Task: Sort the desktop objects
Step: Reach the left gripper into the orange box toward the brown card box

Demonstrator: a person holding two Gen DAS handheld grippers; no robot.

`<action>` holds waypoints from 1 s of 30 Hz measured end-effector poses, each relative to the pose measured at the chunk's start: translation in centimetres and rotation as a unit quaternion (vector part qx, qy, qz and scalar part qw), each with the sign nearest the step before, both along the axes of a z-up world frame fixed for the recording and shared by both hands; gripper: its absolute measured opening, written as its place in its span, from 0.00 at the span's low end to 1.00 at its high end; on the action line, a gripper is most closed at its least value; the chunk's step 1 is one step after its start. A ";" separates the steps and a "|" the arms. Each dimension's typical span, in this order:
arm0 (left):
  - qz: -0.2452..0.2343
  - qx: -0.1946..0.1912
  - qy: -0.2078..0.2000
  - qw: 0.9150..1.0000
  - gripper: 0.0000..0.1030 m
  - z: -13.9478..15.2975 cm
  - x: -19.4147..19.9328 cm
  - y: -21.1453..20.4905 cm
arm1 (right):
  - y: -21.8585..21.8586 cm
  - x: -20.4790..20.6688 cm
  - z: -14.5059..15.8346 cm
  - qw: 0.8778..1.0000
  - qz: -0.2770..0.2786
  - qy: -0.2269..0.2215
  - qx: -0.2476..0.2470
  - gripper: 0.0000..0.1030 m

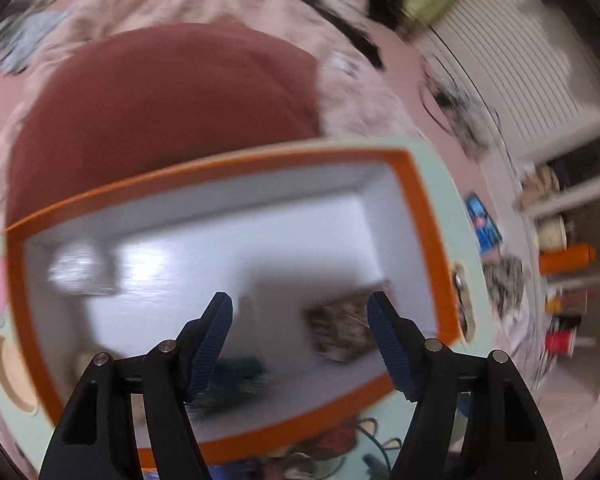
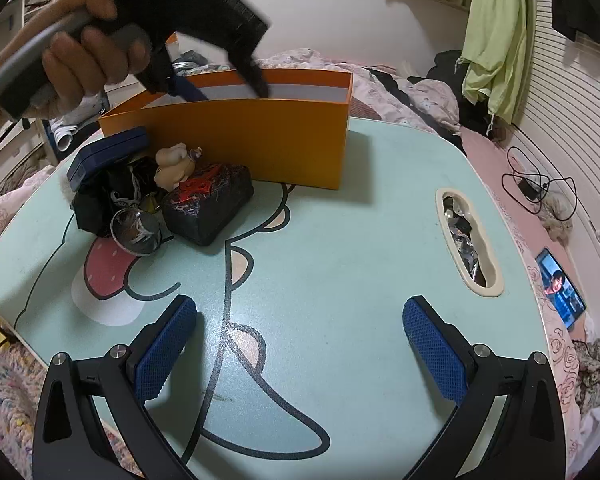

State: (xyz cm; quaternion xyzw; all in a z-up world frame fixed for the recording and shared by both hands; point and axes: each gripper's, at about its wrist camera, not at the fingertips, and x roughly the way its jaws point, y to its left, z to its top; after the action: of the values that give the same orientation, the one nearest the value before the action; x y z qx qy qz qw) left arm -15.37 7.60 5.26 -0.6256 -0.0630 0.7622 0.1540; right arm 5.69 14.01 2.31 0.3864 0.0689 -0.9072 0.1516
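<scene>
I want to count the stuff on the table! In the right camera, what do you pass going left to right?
Blue case → round glass lens → dark patterned pouch → orange box → oval slot in the table.

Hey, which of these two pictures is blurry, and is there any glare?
Left wrist view: heavy motion blur, things inside the box are smeared, with a bright glare patch on its white floor; the left claw stays sharp. Right wrist view: mostly crisp, table evenly lit, only the hand is blurred; fisheye bends both.
</scene>
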 end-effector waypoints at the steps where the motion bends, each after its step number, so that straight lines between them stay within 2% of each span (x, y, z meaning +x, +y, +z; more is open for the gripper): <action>1: -0.014 -0.009 -0.003 1.000 0.68 -0.3 0.2 1.2 | 0.0 0.0 0.0 1.000 0.000 0.000 0.000 1.00; 5: -0.030 -0.056 -0.012 0.998 0.70 -2.1 -0.2 3.7 | 0.1 -0.1 0.0 1.000 0.000 0.000 0.000 1.00; 8: -0.021 -0.056 0.006 0.998 0.74 -2.2 -0.7 2.5 | 0.2 -0.1 0.0 1.000 0.001 0.000 0.000 1.00; 10: -0.002 -0.077 0.021 0.997 0.73 -1.9 -0.9 0.8 | 0.3 -0.2 0.1 1.000 0.001 0.000 -0.001 1.00; 11: 0.011 -0.115 0.039 0.993 0.73 -1.5 -0.9 -0.2 | 0.3 -0.2 0.1 1.000 0.001 -0.001 -0.001 1.00; 13: 0.023 -0.204 0.066 0.977 0.70 -1.3 -0.9 -1.4 | 0.3 -0.2 0.1 1.000 0.001 -0.001 -0.001 1.00; 14: 0.028 -0.235 0.073 0.969 0.68 -1.4 -1.0 -2.1 | 0.3 -0.2 0.1 1.000 0.001 -0.001 -0.001 1.00; 15: 0.035 -0.238 0.073 0.968 0.66 -1.6 -1.0 -2.5 | 0.3 -0.2 0.1 1.000 0.001 -0.001 -0.001 1.00; 16: 0.045 -0.212 0.070 0.974 0.65 -1.4 -0.8 -3.3 | 0.4 -0.2 0.1 1.000 0.001 -0.001 -0.001 1.00; 17: 0.059 -0.153 0.060 0.985 0.65 -1.0 -0.6 -4.3 | 0.4 -0.2 0.2 1.000 0.001 -0.001 -0.001 1.00; 18: 0.067 -0.109 0.052 0.990 0.65 -0.7 -0.5 -4.9 | 0.4 -0.2 0.2 1.000 0.001 -0.001 -0.001 1.00; 20: 0.075 -0.026 0.030 0.996 0.65 -0.2 -0.3 -4.7 | 0.4 -0.2 0.2 1.000 0.001 -0.001 -0.001 1.00; 22: 0.065 -0.002 0.018 0.998 0.65 0.3 -0.2 -3.4 | 0.4 -0.1 0.3 1.000 0.001 -0.001 -0.001 1.00; 25: 0.044 0.008 -0.001 0.999 0.65 0.5 -0.1 -1.0 | 0.4 -0.1 0.3 1.000 0.001 -0.001 -0.002 1.00; 30: 0.036 -0.013 -0.028 0.999 0.65 -0.9 -0.6 1.8 | 0.5 -0.1 0.4 1.000 0.001 -0.001 -0.002 1.00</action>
State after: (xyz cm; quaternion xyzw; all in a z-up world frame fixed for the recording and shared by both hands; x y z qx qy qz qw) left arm -16.00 9.35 4.38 -0.6459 -0.0801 0.7502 0.1165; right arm 5.58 14.53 2.68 0.3869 0.0673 -0.9067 0.1537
